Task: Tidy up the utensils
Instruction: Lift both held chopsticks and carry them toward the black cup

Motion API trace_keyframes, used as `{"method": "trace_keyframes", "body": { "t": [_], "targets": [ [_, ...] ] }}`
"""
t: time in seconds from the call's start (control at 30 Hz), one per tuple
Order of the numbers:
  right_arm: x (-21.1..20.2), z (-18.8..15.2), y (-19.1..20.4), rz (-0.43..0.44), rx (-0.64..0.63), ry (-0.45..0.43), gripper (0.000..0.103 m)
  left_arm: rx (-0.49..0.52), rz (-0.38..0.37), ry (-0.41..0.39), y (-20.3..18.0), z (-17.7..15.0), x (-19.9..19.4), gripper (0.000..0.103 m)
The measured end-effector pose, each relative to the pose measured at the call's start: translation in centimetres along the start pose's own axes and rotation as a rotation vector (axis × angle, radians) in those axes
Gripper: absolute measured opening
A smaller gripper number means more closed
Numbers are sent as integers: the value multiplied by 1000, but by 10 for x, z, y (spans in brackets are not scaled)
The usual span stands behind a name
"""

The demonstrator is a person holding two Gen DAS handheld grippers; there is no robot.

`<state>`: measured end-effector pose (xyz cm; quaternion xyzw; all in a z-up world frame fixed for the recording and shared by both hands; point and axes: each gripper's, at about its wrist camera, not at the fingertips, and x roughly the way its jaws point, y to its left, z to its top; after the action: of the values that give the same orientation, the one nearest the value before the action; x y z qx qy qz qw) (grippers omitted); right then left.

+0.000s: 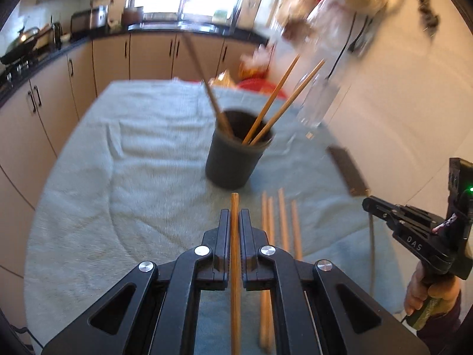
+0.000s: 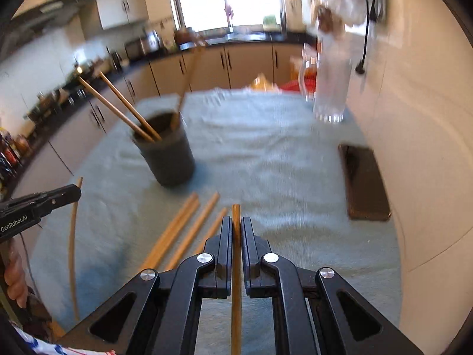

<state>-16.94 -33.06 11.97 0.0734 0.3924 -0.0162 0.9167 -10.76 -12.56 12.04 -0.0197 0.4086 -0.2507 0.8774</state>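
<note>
Left gripper point(image 1: 234, 216) is clamped on one chopstick point(image 1: 235, 266); right gripper point(image 2: 236, 222) is clamped on another point(image 2: 236, 295). Four loose chopsticks point(image 1: 282, 222) lie on the towel point(image 1: 133, 177) near the cup point(image 1: 233, 159), which holds three.

Both tools are matte black. The left gripper point(image 1: 235, 219) has two slim flat fingers on angular link arms with triangular cut-outs and four round silver screws. The right gripper point(image 2: 235, 226) is built alike; from outside it bears white "DAS" lettering, a green light and an olive handle. The left's flank reads "GenRobot.AI". A dark maroon sleeve point(image 1: 443, 325) shows behind the right handle.
</note>
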Motion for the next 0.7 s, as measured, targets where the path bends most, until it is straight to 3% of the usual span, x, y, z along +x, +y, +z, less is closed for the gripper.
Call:
{"method": "trace_keyframes", "body": {
  "t": [0.3, 0.7],
  "targets": [
    [-62, -4, 20, 38, -5, -141, 6, 114, 7, -158, -31, -17, -65, 5],
    [-84, -6, 33, 56, -33, -207, 6, 127, 13, -247, -33, -23, -106, 5]
  ]
}}
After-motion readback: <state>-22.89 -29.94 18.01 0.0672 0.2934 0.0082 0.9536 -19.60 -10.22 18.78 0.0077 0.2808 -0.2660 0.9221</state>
